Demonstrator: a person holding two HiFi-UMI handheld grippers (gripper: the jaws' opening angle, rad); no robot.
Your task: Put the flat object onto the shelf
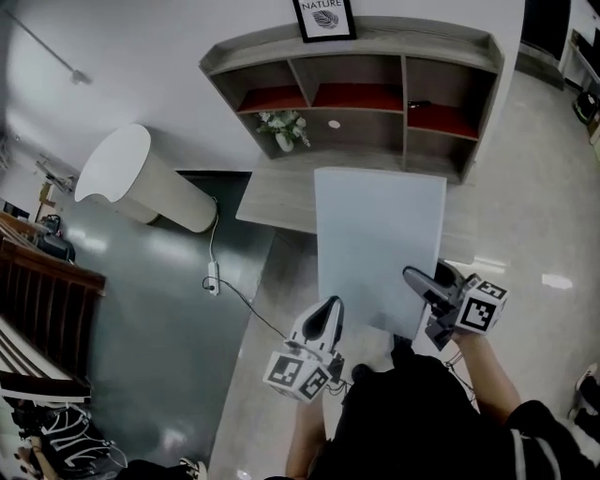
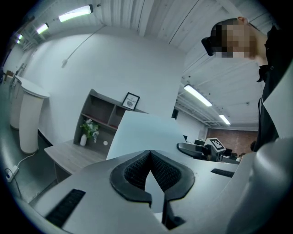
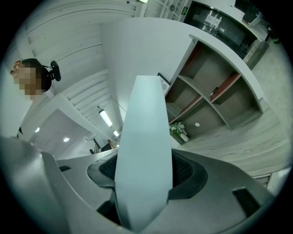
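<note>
A flat pale grey-blue board [image 1: 380, 244] hangs level in front of me, held by its near edge. My left gripper [image 1: 328, 307] is shut on its near left corner, and the pads [image 2: 132, 171] meet around the board [image 2: 142, 132]. My right gripper [image 1: 419, 279] is shut on the near right corner, where the board [image 3: 146, 137] runs out between its pads [image 3: 187, 171]. Ahead stands the grey shelf [image 1: 403, 112] with red-backed upper compartments. It also shows in the left gripper view [image 2: 98, 114] and the right gripper view [image 3: 215, 105].
The shelf sits on a grey wooden desk [image 1: 277, 192]. A white vase with a plant [image 1: 284, 131] stands in the lower left compartment, and a framed picture [image 1: 324, 19] is on top. A white cylinder [image 1: 141, 178] and a cable with a plug strip [image 1: 214, 278] lie to the left.
</note>
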